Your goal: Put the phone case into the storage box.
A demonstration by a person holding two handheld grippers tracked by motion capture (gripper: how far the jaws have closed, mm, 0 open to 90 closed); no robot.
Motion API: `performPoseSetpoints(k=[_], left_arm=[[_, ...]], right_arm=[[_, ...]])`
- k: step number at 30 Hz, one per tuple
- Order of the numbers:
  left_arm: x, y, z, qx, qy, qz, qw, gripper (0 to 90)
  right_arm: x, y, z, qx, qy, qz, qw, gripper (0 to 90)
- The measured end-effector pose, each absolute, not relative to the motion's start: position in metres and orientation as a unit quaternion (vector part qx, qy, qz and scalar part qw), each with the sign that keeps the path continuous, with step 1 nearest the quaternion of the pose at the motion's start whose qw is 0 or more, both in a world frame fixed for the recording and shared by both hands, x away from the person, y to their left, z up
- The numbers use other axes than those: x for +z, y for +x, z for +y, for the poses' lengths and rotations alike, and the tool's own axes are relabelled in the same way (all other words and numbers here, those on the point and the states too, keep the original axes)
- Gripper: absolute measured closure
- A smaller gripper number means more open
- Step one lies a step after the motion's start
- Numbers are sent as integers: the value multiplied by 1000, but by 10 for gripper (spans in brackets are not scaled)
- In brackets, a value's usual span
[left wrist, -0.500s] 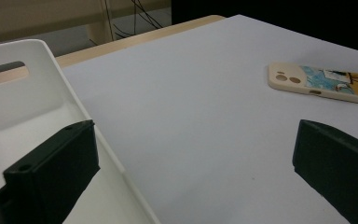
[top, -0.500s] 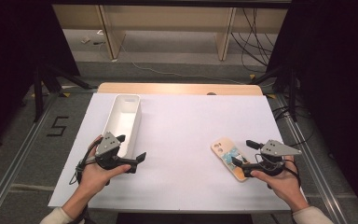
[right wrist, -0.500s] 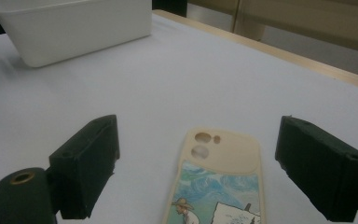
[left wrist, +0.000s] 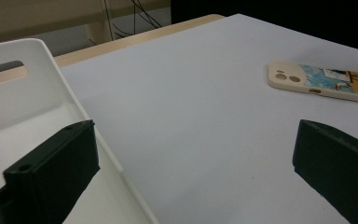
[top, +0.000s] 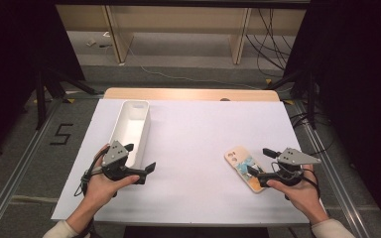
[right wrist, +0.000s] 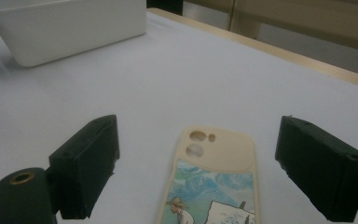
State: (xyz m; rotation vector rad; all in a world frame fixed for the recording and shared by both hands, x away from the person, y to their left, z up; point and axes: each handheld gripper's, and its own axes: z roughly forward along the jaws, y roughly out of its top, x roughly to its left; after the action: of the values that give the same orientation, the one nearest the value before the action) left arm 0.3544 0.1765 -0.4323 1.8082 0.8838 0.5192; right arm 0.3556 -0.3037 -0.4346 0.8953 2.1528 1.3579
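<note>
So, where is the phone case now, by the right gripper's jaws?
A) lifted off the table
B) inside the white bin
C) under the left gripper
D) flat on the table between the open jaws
D: in the right gripper view the phone case lies flat on the table between the right gripper's wide-apart jaws, untouched.

A lab or test room set up for recording is suggested. A table (top: 188, 94) covered with a white sheet is fenced by metal rails (top: 10, 183) laid on the grey carpet floor (top: 188, 74). A number five (top: 61, 134) is marked in black tape on the floor. Loose cables (top: 265, 34) are hung and trailed behind the table, black stands (top: 42, 84) are placed at the sides, and plain wooden furniture legs (top: 114, 34) are seen at the back
</note>
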Motion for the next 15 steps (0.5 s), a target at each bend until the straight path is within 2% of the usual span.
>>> performPoseSetpoints(k=[6,11,15], left_arm=[[-432,354,177,216,748,369,508,0],[-432,354,176,215,749,366,509,0],[-432,354,177,216,749,365,510,0]], right_arm=[[-436,358,-304,479,334,780,223,135],[-438,362,-303,452,341,794,223,94],[-438,366,-301,430,348,803,221,10]])
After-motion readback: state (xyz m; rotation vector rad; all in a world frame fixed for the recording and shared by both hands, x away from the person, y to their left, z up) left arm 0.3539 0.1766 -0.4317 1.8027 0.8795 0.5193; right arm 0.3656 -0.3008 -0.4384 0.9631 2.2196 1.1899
